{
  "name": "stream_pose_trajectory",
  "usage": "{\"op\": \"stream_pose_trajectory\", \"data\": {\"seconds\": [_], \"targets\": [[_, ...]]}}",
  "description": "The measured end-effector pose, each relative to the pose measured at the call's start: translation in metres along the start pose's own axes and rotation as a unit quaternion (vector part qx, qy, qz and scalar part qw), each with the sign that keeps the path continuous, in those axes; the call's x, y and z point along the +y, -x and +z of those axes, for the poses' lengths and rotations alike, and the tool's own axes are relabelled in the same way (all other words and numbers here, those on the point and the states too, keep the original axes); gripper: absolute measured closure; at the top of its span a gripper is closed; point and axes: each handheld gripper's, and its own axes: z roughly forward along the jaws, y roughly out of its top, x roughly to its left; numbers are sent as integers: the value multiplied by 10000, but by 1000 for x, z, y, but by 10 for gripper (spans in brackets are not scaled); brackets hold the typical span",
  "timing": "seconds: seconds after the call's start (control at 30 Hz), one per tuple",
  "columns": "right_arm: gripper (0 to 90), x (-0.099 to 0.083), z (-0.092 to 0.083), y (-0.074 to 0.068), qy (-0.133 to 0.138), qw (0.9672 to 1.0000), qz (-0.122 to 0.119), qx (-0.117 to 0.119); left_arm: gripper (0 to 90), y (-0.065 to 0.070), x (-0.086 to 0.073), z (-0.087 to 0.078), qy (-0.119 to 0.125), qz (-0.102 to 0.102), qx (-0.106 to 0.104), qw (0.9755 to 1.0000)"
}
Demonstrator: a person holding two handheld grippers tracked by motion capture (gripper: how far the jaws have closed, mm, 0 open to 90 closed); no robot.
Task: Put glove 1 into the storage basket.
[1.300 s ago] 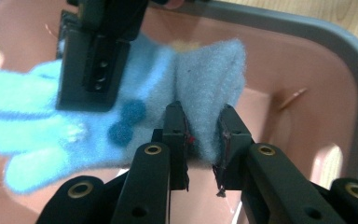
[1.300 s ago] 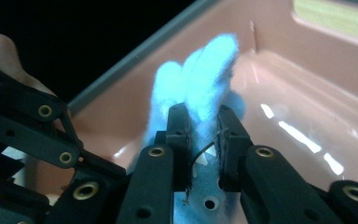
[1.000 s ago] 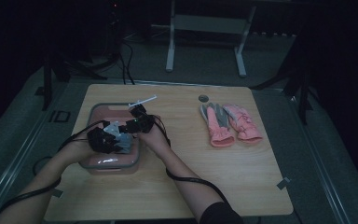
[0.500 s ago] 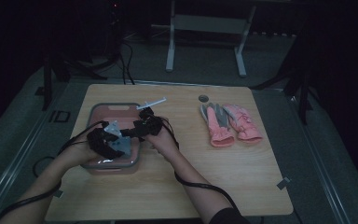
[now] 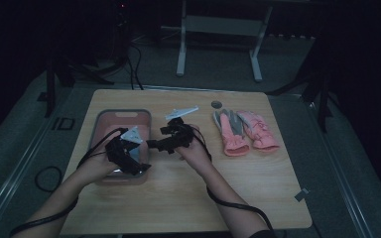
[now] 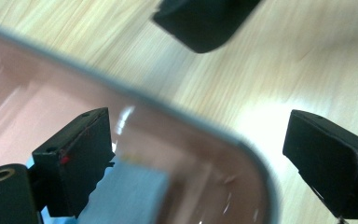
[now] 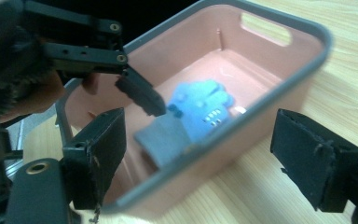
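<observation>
Where fingers part, bin rim.

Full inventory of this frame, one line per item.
Bin: 1, pink with grey rim, left part of table.
Blue glove: 1, blue with grey cuff, lying inside the bin.
Pink gloves: 2, pink and grey, side by side on the right of the table.
Round thing: 1, dark, small, behind the pink gloves; too small to identify.
Table: 1, light wood.
Left claw: 1, black, jaws open over the bin's edge.
Right claw: 1, black, jaws open, beside the bin.
</observation>
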Motion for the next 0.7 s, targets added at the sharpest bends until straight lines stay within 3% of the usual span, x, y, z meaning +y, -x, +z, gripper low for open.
{"op": "stream_pose_trajectory", "data": {"seconds": [0.03,0.13,0.17,0.37,0.53,0.67,0.7], "targets": [[185,-6,-11,6,33,10000,42,-32,85,6,5,2,104,90,4,9999],[187,-12,-19,11,84,9999,86,-115,85,13,10,3,162,150,-163,9996],[187,-19,-30,16,151,9996,115,-213,83,21,16,5,219,264,-187,9992],[186,-36,-49,27,185,9989,108,-417,64,44,33,17,349,424,-527,9971],[180,-48,-61,34,102,9988,60,-473,64,62,42,31,196,642,-669,9955],[172,-53,-71,37,142,9983,75,-563,18,72,44,41,103,627,-814,9947],[171,-56,-76,40,111,9981,147,-593,18,78,44,48,116,618,-976,9932]]}}
